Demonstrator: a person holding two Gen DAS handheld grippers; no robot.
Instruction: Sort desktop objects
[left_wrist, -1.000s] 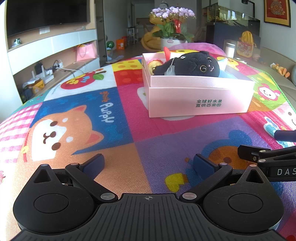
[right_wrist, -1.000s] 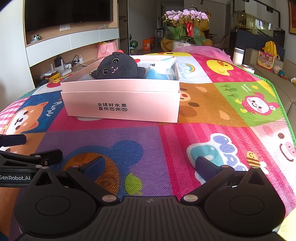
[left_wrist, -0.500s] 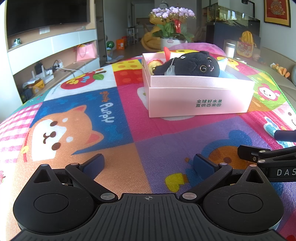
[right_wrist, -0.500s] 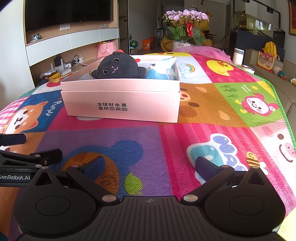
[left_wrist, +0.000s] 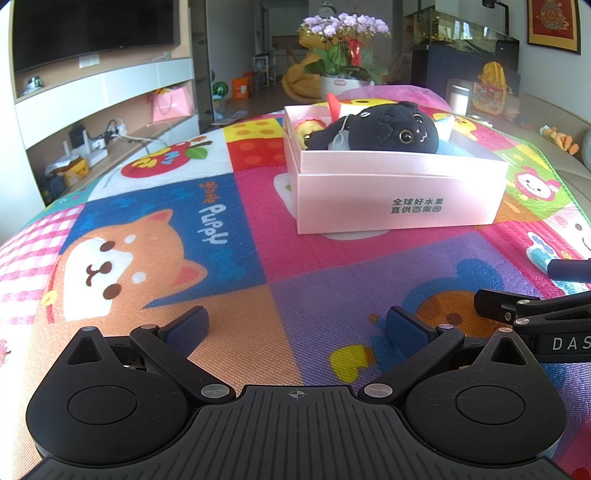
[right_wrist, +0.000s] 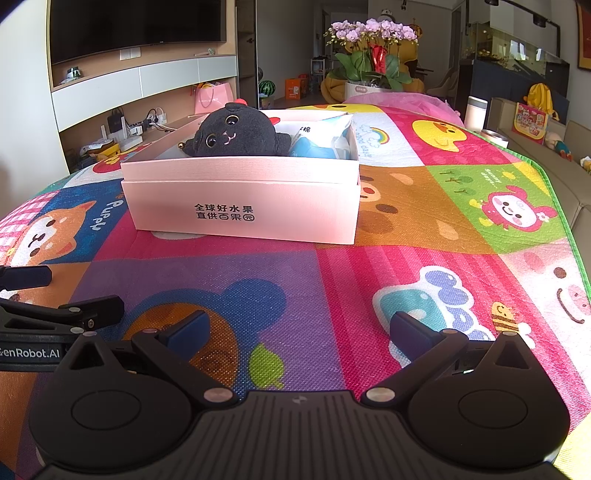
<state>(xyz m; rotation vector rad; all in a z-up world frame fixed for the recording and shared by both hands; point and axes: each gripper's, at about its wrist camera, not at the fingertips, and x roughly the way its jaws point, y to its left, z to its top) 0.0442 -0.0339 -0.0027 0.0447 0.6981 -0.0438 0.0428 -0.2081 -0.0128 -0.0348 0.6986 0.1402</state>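
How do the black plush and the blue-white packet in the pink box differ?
The black plush is dark, rounded and fuzzy, with a face; the blue-white packet is pale, flat-sided and glossy, with print on it. The plush rises well above the rim of the pink box; the packet pokes up less. From the right wrist view, the plush sits left and the packet right. Both lie inside the box, touching or nearly so.

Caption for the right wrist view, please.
Open right gripper hovers over cartoon play mat, facing pink box holding black plush cat and blue-white packet.
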